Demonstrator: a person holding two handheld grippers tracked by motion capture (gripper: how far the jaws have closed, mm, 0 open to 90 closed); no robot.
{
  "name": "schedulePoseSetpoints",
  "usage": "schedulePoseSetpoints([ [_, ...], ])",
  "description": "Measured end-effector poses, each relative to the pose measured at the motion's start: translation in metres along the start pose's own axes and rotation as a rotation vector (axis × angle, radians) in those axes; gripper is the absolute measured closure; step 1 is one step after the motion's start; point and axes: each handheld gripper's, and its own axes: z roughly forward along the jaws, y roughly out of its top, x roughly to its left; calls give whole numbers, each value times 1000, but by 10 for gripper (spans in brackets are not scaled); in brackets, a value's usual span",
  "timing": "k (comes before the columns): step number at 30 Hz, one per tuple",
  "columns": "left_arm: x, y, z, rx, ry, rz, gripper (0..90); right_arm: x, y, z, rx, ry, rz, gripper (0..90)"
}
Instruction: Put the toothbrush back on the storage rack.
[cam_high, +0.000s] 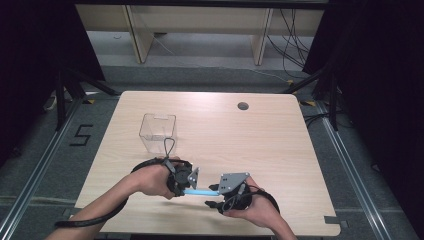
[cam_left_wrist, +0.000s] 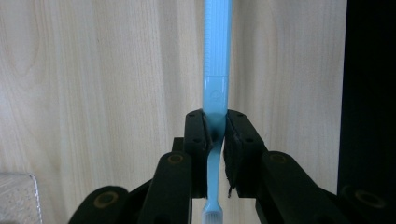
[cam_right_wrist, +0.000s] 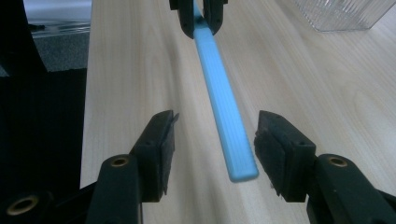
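One blue toothbrush (cam_left_wrist: 216, 70) is clamped in the left gripper (cam_left_wrist: 215, 128); right gripper (cam_right_wrist: 215, 135) fingers apart around it.

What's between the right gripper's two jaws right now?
The free end of the blue toothbrush, untouched by the right gripper, as the right gripper view shows.

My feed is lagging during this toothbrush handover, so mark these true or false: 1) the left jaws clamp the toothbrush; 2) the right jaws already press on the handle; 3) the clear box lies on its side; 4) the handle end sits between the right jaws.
1) True: the left gripper is shut on the blue toothbrush near its neck.
2) False: the right gripper has gaps on both sides of the handle.
3) False: the clear box stands upright on the table.
4) True: the handle end lies between the right jaws, untouched.
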Motion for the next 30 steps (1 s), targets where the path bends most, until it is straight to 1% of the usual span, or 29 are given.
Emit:
schedulePoseSetpoints([
  [1,0,0,0,-3,-1,2,789,0,0,0,0,0,0,493],
  [2,-1,1,1,2,-4,6,788,0,0,1,1,14,14,503],
  [3,-1,2,1,4,-7,10,788,0,0,2,-1,8,1,513],
  [4,-2,2,2,7,-10,14,788,0,0,3,-4,22,12,528],
  [5,-2,3,2,6,-15,12,788,0,1,3,-7,11,-3,540],
  [6,-2,4,2,7,-12,20,788,1,1,5,2,29,31,570],
  [7,-2,4,2,7,-12,20,788,1,1,5,2,29,31,570],
  [9,-2,5,1,3,-10,23,788,-2,2,7,-7,38,-11,616],
  [10,-3,6,1,4,-13,24,788,-2,2,7,-7,38,-11,616],
  [11,-3,6,1,6,-15,27,788,-3,1,9,-4,44,-15,647],
  [12,-3,6,1,8,-19,28,788,-3,1,9,-4,44,-15,647],
  [13,-3,6,2,11,-18,32,788,-2,1,10,-7,45,-20,673],
  [14,-3,6,2,11,-18,32,788,-2,1,10,-7,45,-20,673],
  [17,-4,7,3,11,-22,38,788,-2,1,11,-5,54,-31,709],
  [19,-4,7,3,16,-24,45,788,-2,1,11,-6,54,-30,715],
  [20,-4,8,3,19,-26,44,788,1,0,10,9,67,13,731],
  [22,-4,9,3,18,-24,43,788,1,0,10,11,70,14,743],
  [23,-4,9,3,22,-20,45,788,-2,1,10,-5,61,-28,754],
  [24,-4,9,3,24,-17,49,788,-2,1,10,-13,55,-29,761],
  [25,-3,10,2,24,-17,52,788,1,1,9,-7,69,14,768],
  [26,-3,10,2,25,-16,53,788,0,1,9,-10,66,-5,775],
  [27,-3,10,2,25,-14,57,788,-1,1,9,-16,55,-38,780],
  [30,-4,10,2,27,-17,62,788,0,0,10,-22,66,-38,786],
])
